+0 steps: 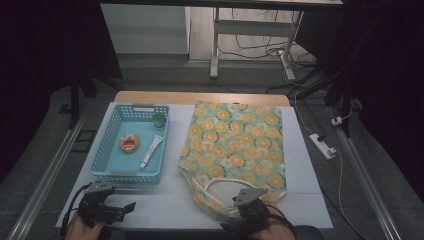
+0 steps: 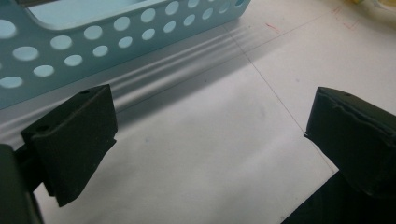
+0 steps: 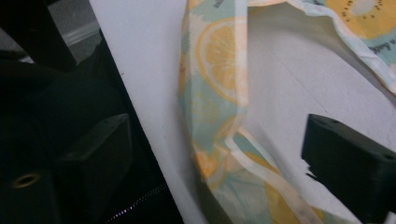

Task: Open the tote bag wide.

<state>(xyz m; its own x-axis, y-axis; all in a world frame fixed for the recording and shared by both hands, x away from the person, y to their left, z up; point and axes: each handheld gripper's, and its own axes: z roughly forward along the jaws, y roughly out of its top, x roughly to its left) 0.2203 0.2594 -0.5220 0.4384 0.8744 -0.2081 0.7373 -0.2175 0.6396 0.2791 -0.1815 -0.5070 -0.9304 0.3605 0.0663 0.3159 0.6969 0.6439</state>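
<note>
The right tool (image 1: pixel 248 204), in the high view, sits at the near edge of the bench (image 1: pixel 310 200) over the fruit-print tote bag (image 1: pixel 235 145), right at its handle loop (image 1: pixel 220 186); the left tool (image 1: pixel 117 210) rests spread on bare bench just in front of the blue perforated basket (image 1: pixel 111 172), which holds a white tube (image 1: pixel 151 151), a round tin (image 1: pixel 129 143) and a small green-capped jar (image 1: pixel 158 120). In the left gripper view, that tool's jaws stand wide apart with nothing between them, the basket wall (image 2: pixel 93 39) just beyond. In the right gripper view, the jaws are spread on either side of the bag's handle strap (image 3: pixel 219 116), the pads not yet pressing on it. The risk, as I judge it, is that the tool closes off-centre and catches only the strap's trim edge, so the thin cloth slips out when lifted, or drags the bag off the near edge. Small dark lettering on the fabric (image 3: pixel 380 46) is too blurred to read.
</note>
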